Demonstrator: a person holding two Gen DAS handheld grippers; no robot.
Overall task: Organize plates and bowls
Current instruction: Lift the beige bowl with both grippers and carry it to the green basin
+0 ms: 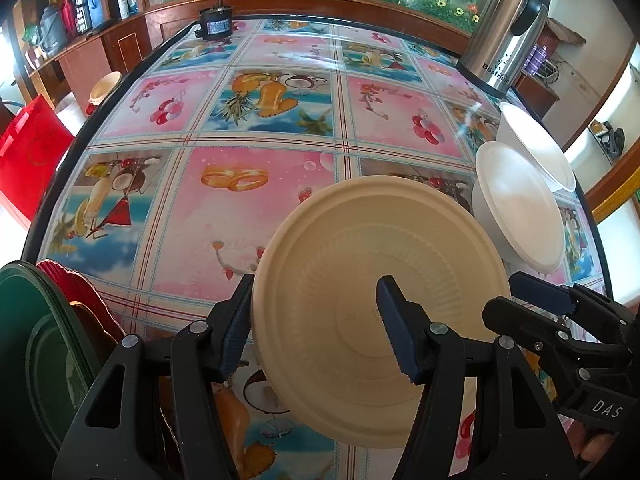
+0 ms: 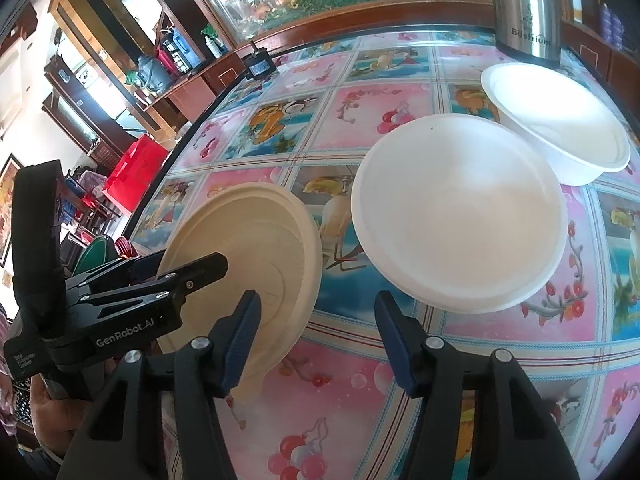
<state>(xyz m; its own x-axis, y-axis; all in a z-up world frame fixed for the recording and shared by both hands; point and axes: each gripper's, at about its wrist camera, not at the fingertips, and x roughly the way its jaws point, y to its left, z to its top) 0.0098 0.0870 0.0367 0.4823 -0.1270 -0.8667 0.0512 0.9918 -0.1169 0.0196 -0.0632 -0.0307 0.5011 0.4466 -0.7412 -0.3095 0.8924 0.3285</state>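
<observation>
A beige ribbed bowl (image 1: 340,248) hangs tilted above the table. My left gripper (image 1: 316,332) is shut on its wall, one finger outside the rim and the other inside. The right wrist view shows that same grip (image 2: 180,268) on the beige bowl (image 2: 248,232) from the side. My right gripper (image 2: 318,340) is open at the bowl's near right edge. Its left finger overlaps the rim, and only tablecloth shows between its pads. From the left wrist view the right gripper (image 1: 520,304) sits just beside the bowl's right rim. Two white bowls (image 2: 460,216) (image 2: 560,120) stand upright further right.
A steel kettle (image 1: 508,32) stands at the far right corner of the fruit-print table (image 1: 240,200). A small black motor (image 1: 214,24) sits at the far edge. Green plates (image 1: 40,340) and red plates (image 1: 80,292) lean at the near left. A red bag (image 1: 28,152) lies beyond the table's left edge.
</observation>
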